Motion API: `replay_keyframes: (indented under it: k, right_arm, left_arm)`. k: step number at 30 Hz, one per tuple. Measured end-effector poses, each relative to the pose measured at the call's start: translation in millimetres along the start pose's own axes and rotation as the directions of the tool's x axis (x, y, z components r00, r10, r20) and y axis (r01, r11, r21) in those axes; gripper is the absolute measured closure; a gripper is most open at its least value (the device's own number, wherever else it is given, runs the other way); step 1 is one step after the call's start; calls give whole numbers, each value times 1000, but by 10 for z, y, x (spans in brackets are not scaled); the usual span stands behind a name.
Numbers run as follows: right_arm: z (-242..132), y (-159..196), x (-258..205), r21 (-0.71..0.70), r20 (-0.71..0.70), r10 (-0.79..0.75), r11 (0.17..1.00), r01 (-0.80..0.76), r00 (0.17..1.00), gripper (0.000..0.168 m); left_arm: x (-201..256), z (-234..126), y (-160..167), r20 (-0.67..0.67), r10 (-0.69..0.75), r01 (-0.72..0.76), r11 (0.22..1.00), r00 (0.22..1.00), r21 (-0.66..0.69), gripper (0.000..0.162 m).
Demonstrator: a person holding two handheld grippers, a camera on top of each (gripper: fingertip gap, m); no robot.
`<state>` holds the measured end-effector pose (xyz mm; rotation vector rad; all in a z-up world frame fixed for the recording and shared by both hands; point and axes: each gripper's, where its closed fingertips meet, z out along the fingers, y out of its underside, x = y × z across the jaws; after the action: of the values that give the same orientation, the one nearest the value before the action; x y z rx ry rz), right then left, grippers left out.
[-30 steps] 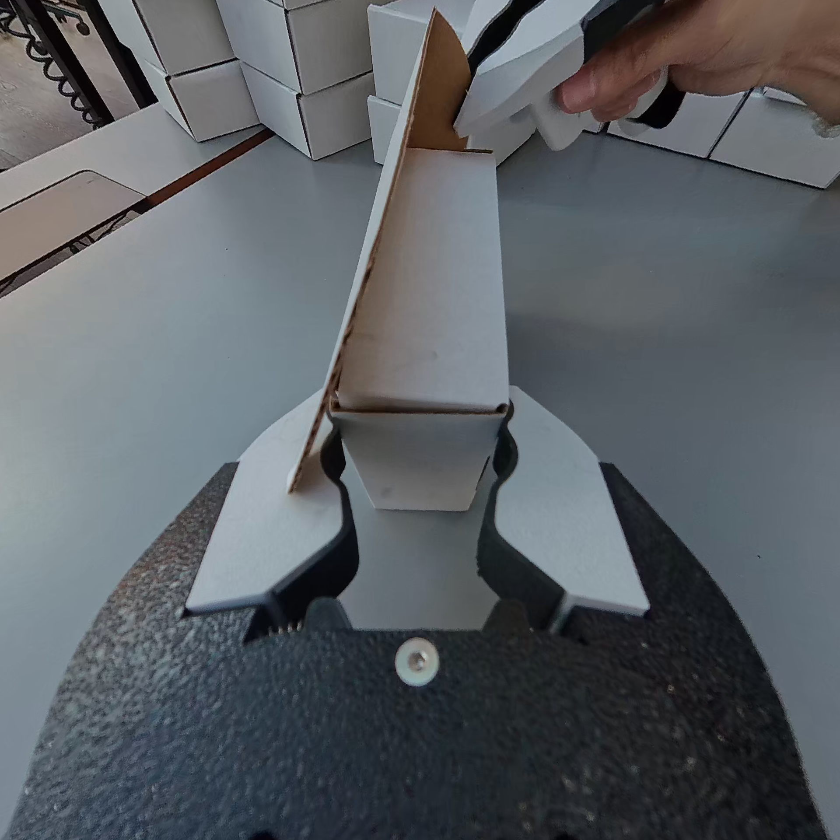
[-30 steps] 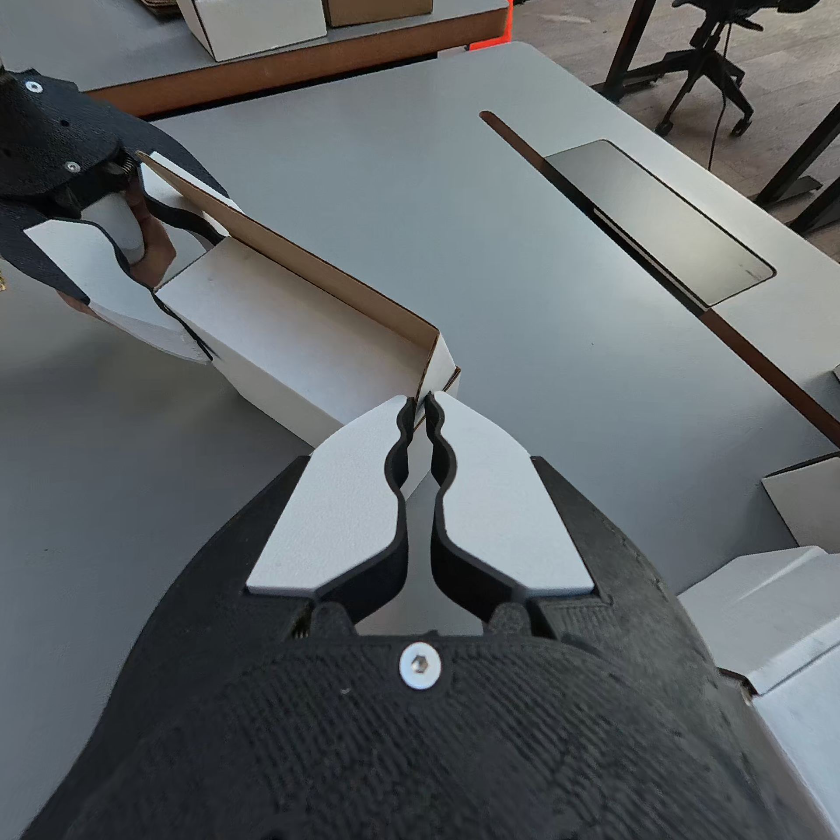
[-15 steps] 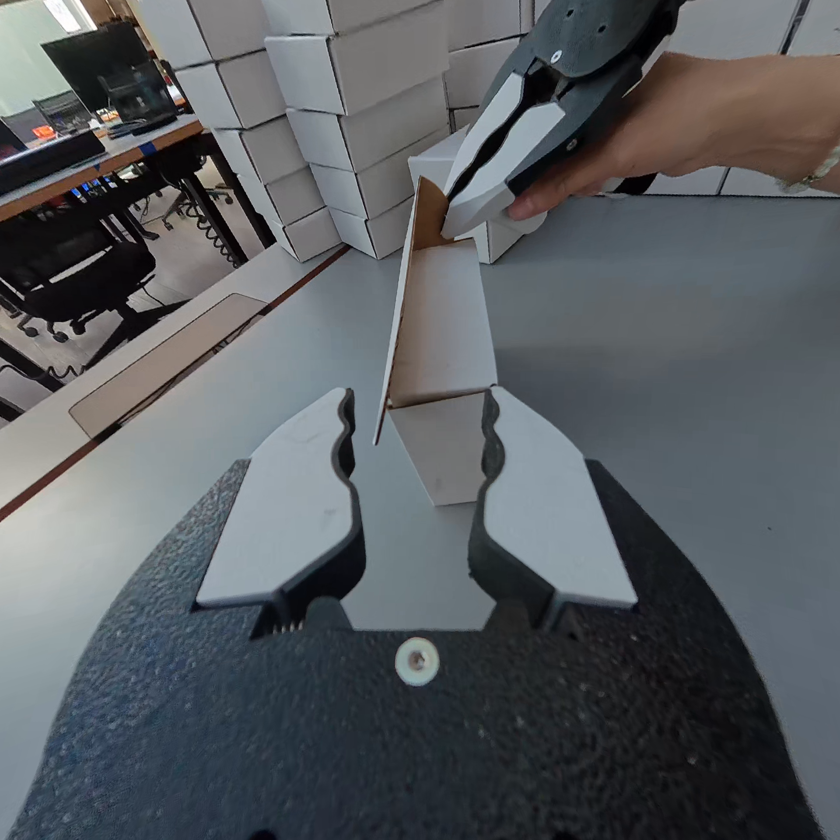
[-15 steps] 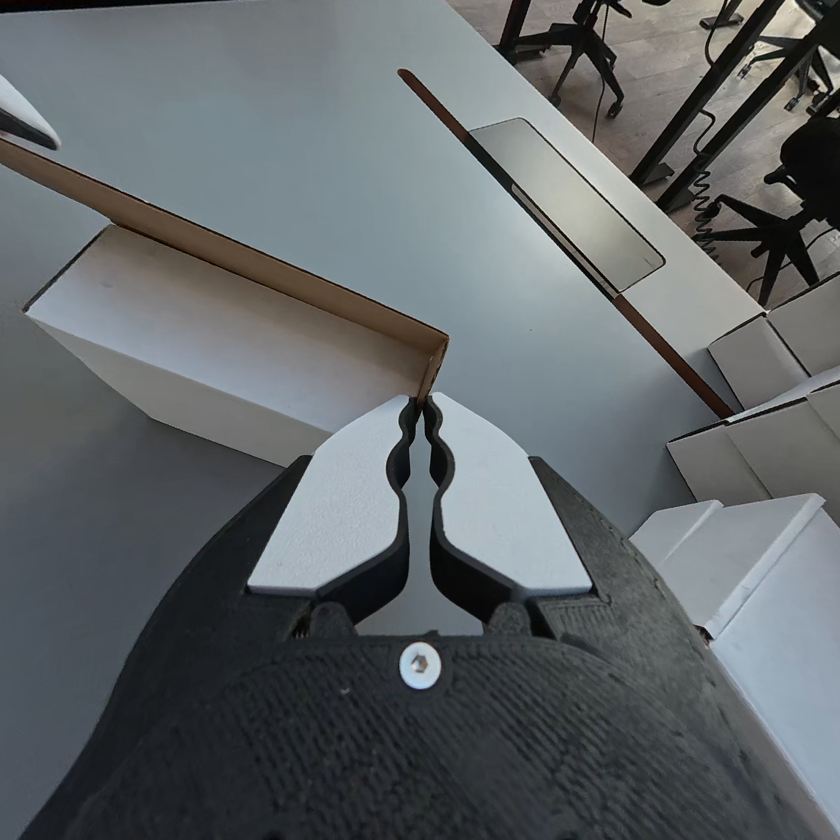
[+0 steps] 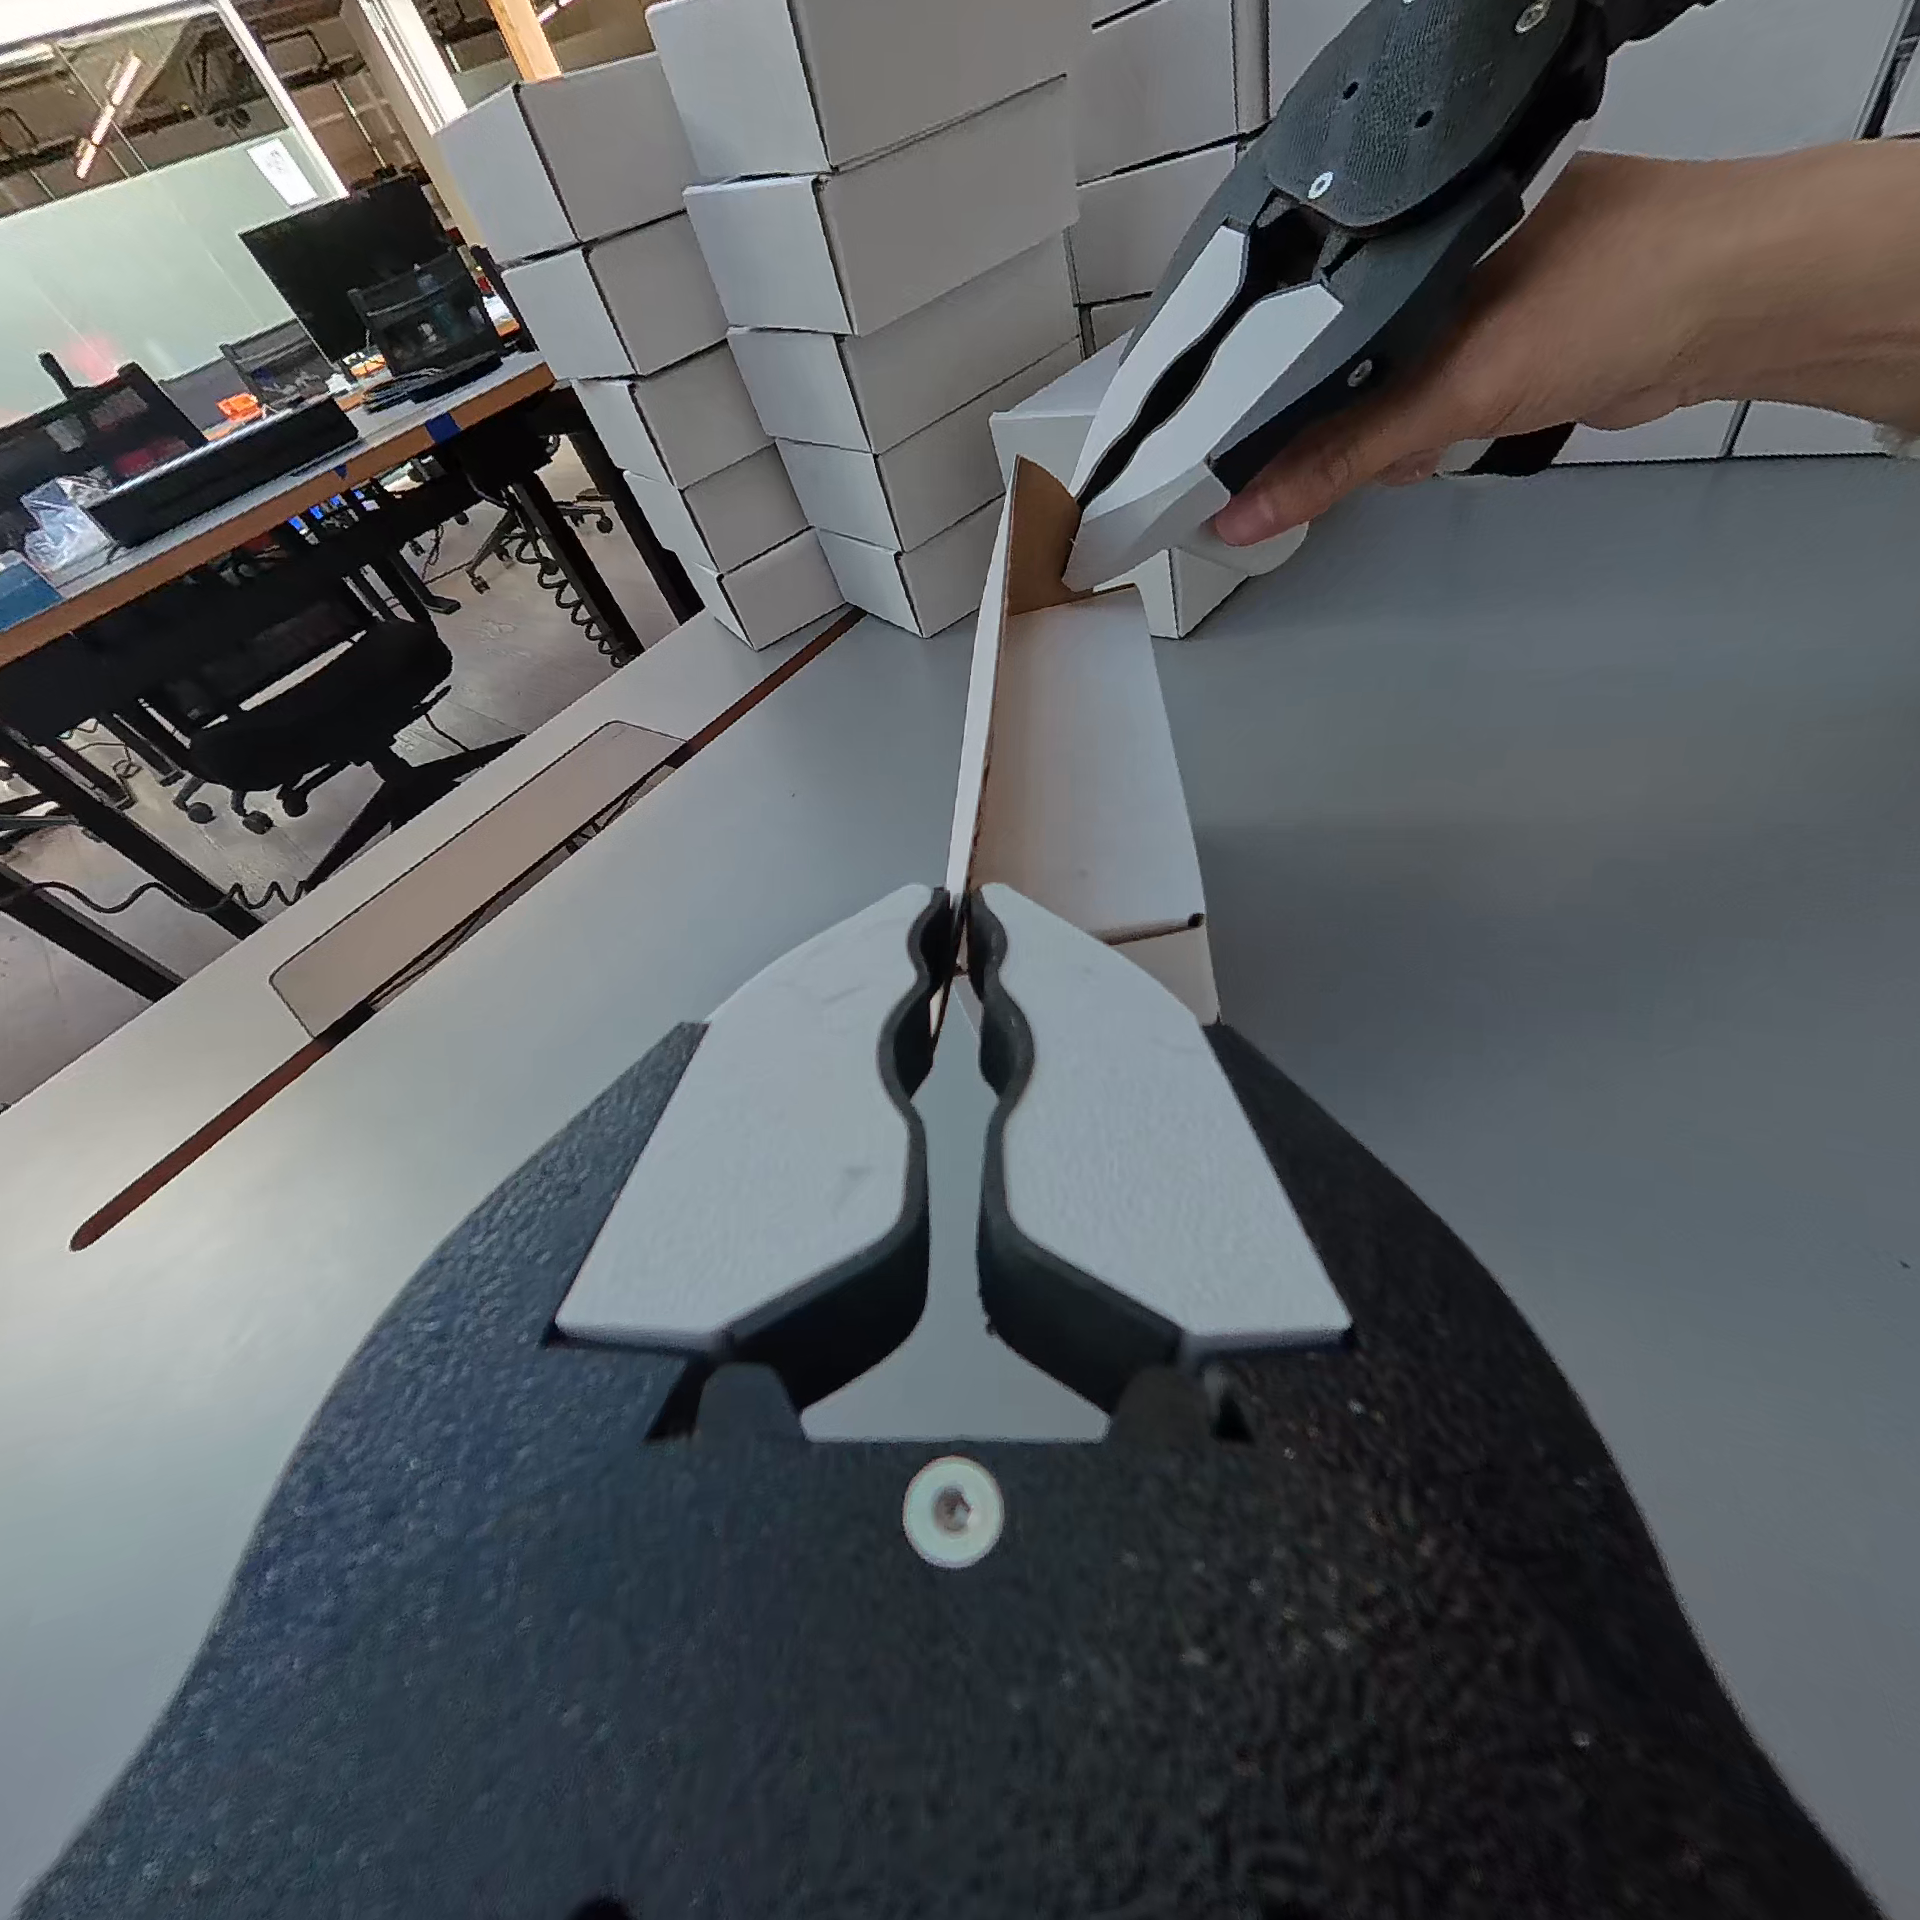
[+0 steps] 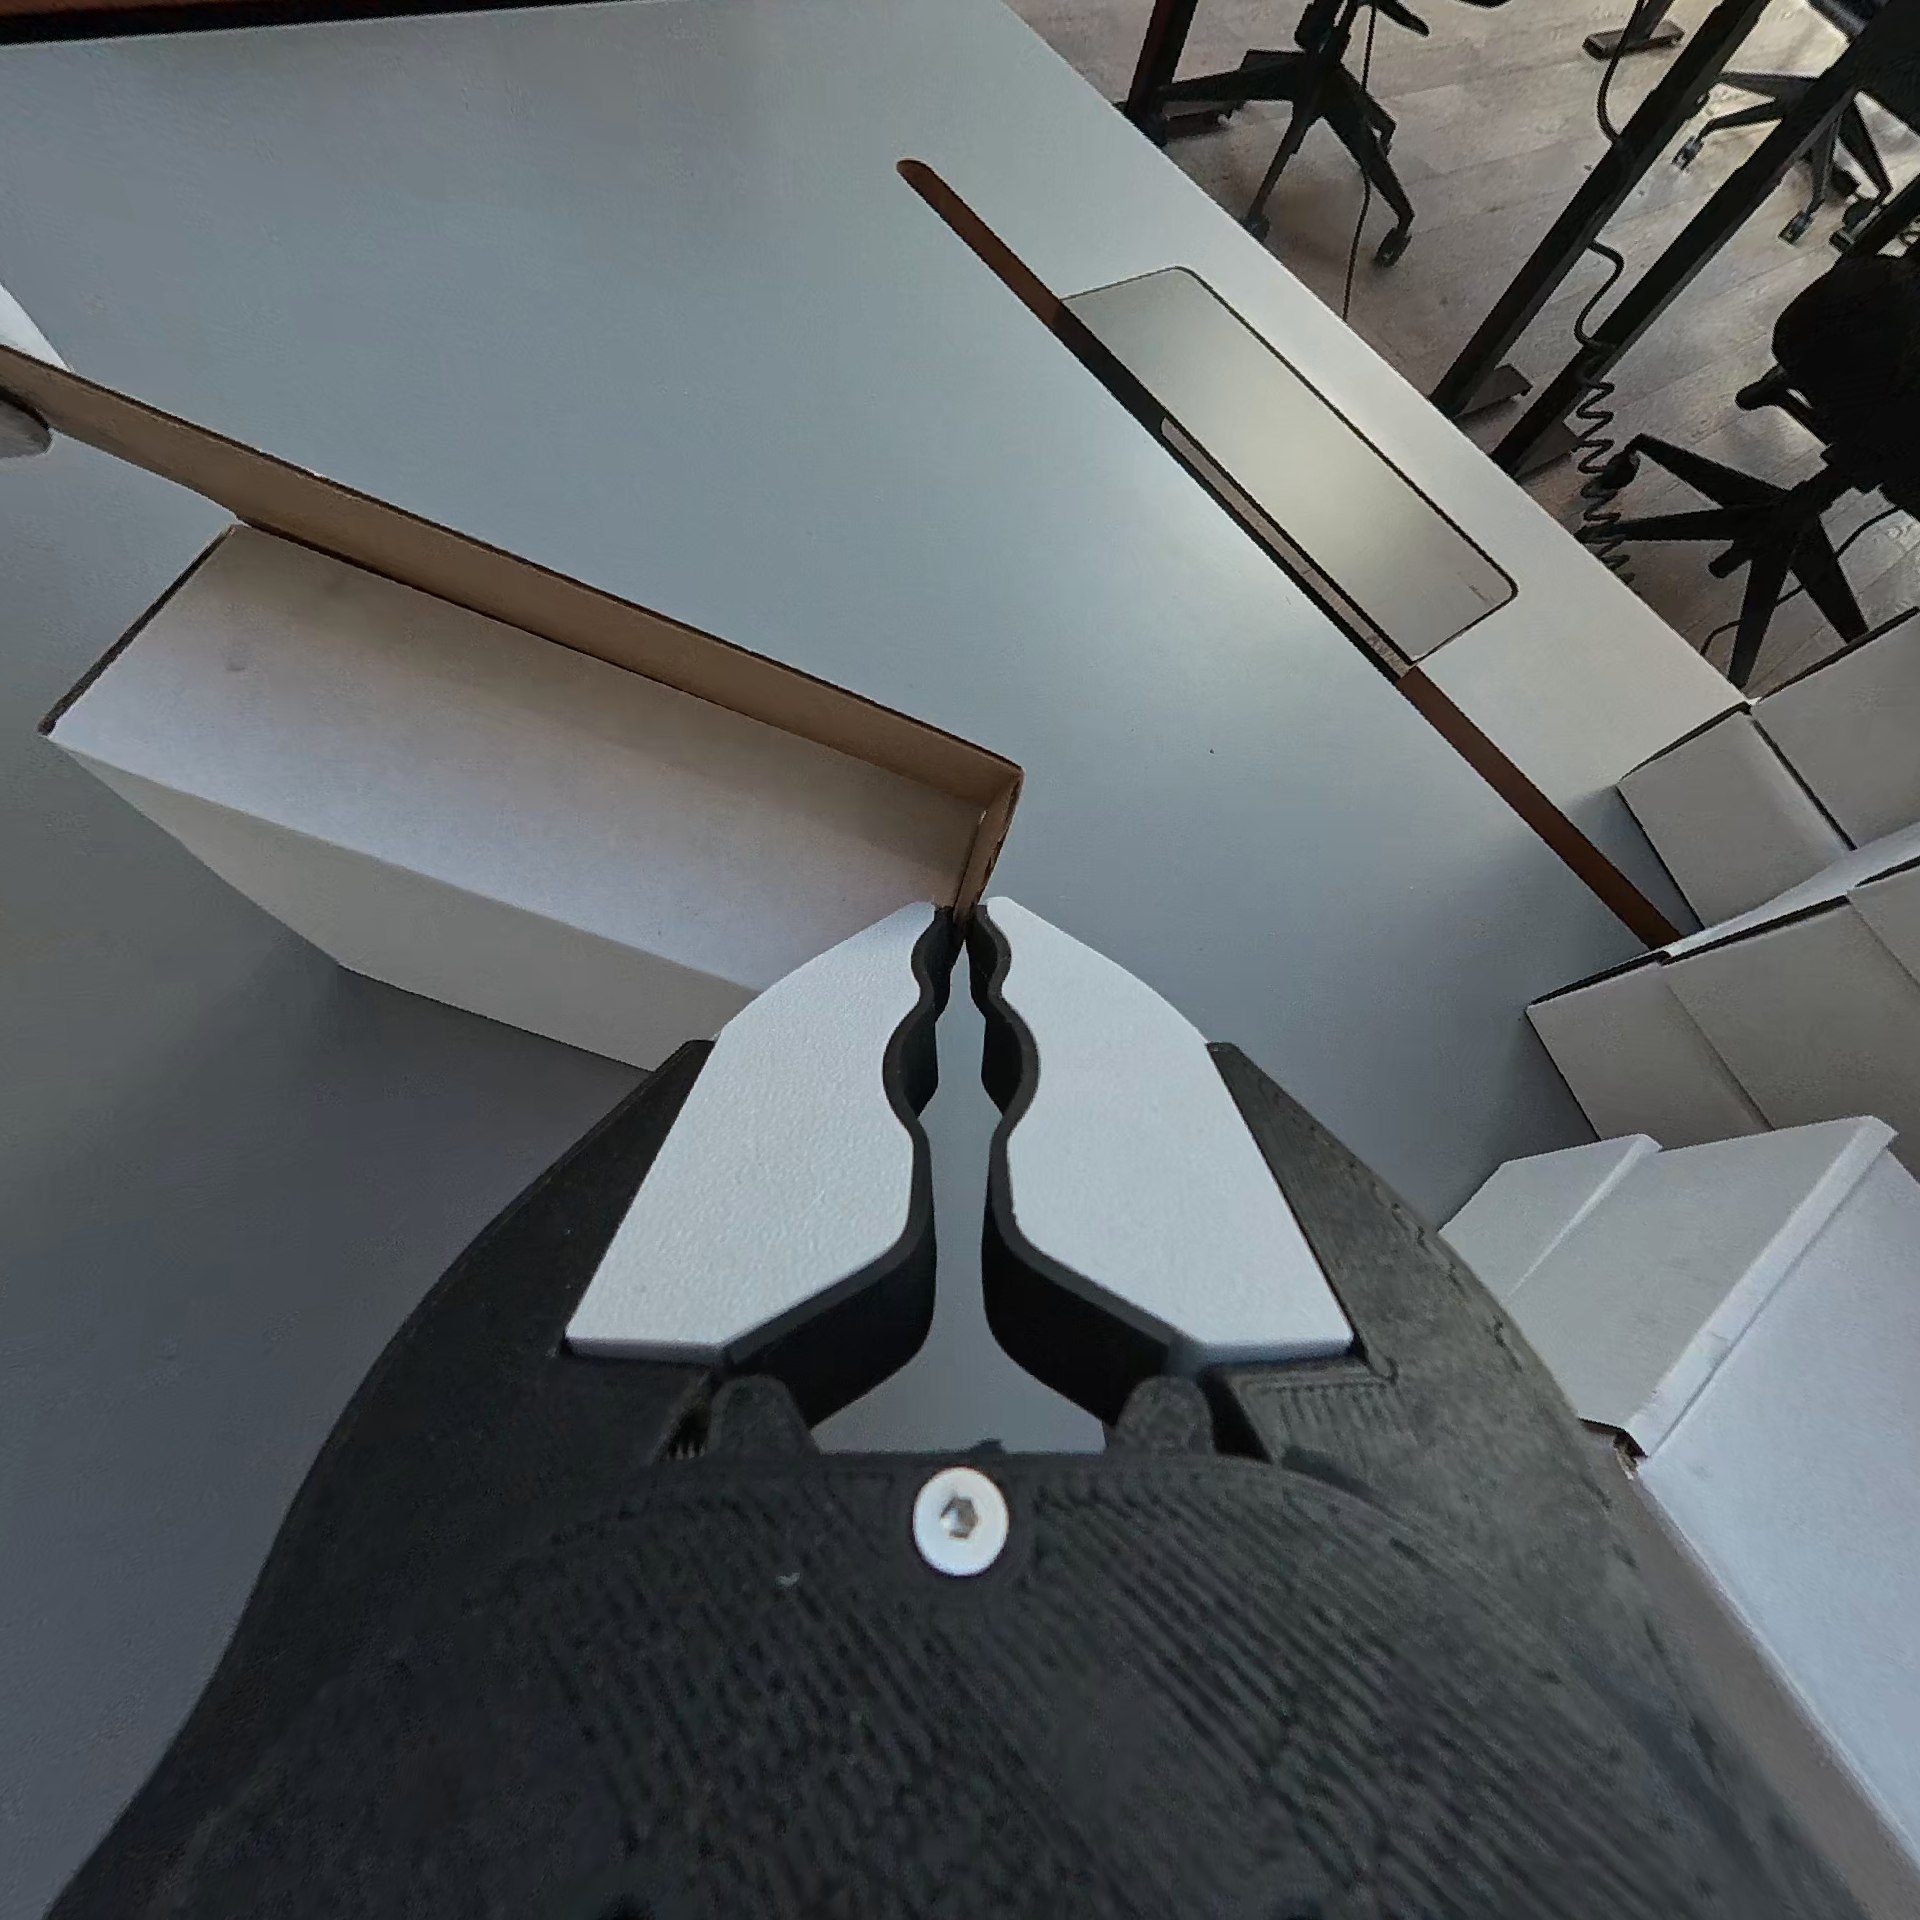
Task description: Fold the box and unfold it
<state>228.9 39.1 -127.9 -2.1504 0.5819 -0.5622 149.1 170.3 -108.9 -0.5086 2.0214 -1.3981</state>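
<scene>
Box (image 5: 1081, 769), white outside and brown inside, lies on the grey surface (image 5: 1558, 831). Left gripper (image 5: 961, 909) has its jaws pinched on the raised flap's near end; right gripper (image 6: 963, 920) clamps the far end. Stacked white boxes (image 5: 883, 312) stand beyond.

An open-plan office or lab: grey tabletop (image 5: 1558, 831), rolling office chairs (image 5: 301, 717), a dark monitor (image 5: 343, 260) on a neighbouring desk, glass partitions behind, and stacked white cardboard boxes (image 5: 883, 270).
</scene>
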Motion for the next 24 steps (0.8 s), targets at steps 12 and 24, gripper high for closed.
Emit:
replay_keyframes:
  k: [12,24]
  right_arm:
    - [-7,-32,-73,74,-117,85,994,-77,990,165]
    - [5,-119,-311,94,-268,38,996,-13,963,162]
  left_arm:
    - [-336,70,117,241,-304,348,922,922,-168,160]
    - [-741,224,190,485,-429,628,674,762,-389,161]
